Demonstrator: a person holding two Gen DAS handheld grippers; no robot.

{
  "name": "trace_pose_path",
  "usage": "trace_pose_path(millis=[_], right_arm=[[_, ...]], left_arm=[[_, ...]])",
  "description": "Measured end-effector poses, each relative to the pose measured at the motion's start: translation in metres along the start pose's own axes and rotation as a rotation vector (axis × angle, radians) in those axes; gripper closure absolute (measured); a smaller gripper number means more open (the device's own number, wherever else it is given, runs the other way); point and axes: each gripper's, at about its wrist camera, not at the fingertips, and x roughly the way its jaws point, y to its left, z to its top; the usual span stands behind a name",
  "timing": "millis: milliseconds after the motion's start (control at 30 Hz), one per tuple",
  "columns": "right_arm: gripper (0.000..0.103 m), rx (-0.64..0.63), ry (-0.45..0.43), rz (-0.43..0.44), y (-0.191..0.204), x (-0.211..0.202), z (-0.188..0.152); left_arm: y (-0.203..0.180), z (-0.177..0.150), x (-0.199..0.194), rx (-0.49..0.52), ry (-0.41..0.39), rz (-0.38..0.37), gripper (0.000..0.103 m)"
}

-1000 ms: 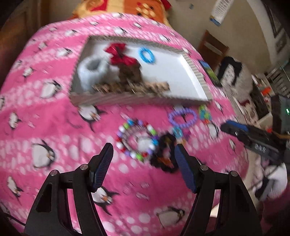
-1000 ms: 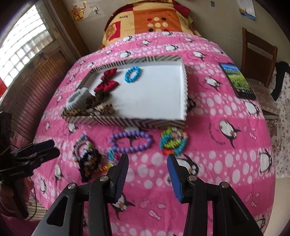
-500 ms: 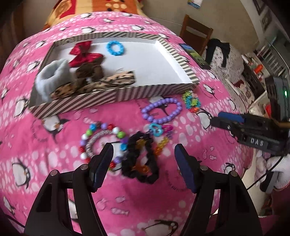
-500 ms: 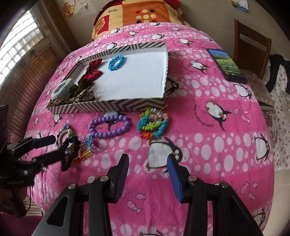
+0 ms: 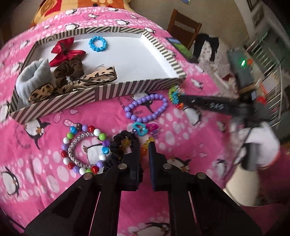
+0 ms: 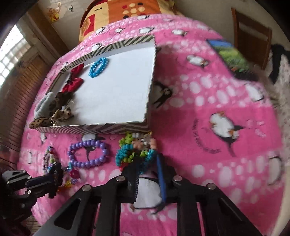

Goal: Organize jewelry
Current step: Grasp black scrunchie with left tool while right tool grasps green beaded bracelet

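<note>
A striped box (image 5: 101,91) (image 6: 94,128) on the pink bedspread holds a blue bead bracelet (image 5: 97,43), a red bow (image 5: 63,51) and scrunchies. In front of it lie a purple bead bracelet (image 5: 146,109) (image 6: 88,154), a multicoloured bead bracelet (image 5: 83,147) and a black scrunchie (image 5: 123,147). My left gripper (image 5: 144,145) has narrowed over the black scrunchie's right side and the coloured links (image 5: 145,128) beside it. My right gripper (image 6: 147,158) is closing around the turquoise and green bracelet cluster (image 6: 134,152) (image 5: 174,95).
A phone (image 6: 233,59) lies on the bedspread at the right. A wooden chair (image 6: 252,36) stands past the bed's right edge. A patterned pillow (image 6: 123,10) lies at the head of the bed, shutters at the left.
Both grippers have dropped down to the bedspread and narrowed their jaws, the left at the black scrunchie, the right at the turquoise and green cluster.
</note>
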Motion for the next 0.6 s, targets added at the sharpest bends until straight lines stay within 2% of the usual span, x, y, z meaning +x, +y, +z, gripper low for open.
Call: trace_pose_path(millis=[67,233,333,433,467,533,567,600], right_arm=[[0.091,-0.02,-0.012,0.003,0.002,0.001,0.0],[0.092,-0.058,-0.051,0.013,0.009,-0.023,0.001],[0.092,-0.075,-0.091,0.033,0.014,-0.048,0.004],[0.092,-0.084,-0.128,0.038,0.017,-0.069,0.008],[0.092,-0.082,-0.14,0.043,0.018,-0.076,0.01],[0.092,-0.078,-0.162,0.049,0.02,-0.086,0.011],[0.092,-0.077,-0.172,0.05,0.02,-0.091,0.012],[0.092,-0.076,-0.178,0.057,0.021,-0.095,0.013]], left_arm=[[0.006,0.001,-0.012,-0.027,-0.016,-0.048,0.097],[0.016,0.005,-0.038,-0.075,-0.049,-0.099,0.097],[0.02,0.006,-0.05,-0.071,-0.072,-0.077,0.097],[0.016,0.005,-0.047,-0.019,-0.037,-0.039,0.097],[0.015,0.003,-0.044,-0.013,-0.03,-0.022,0.095],[0.013,-0.001,-0.036,0.01,-0.009,0.014,0.083],[0.011,-0.003,-0.028,0.019,0.006,0.045,0.072],[0.01,-0.004,-0.023,0.02,0.009,0.079,0.069]])
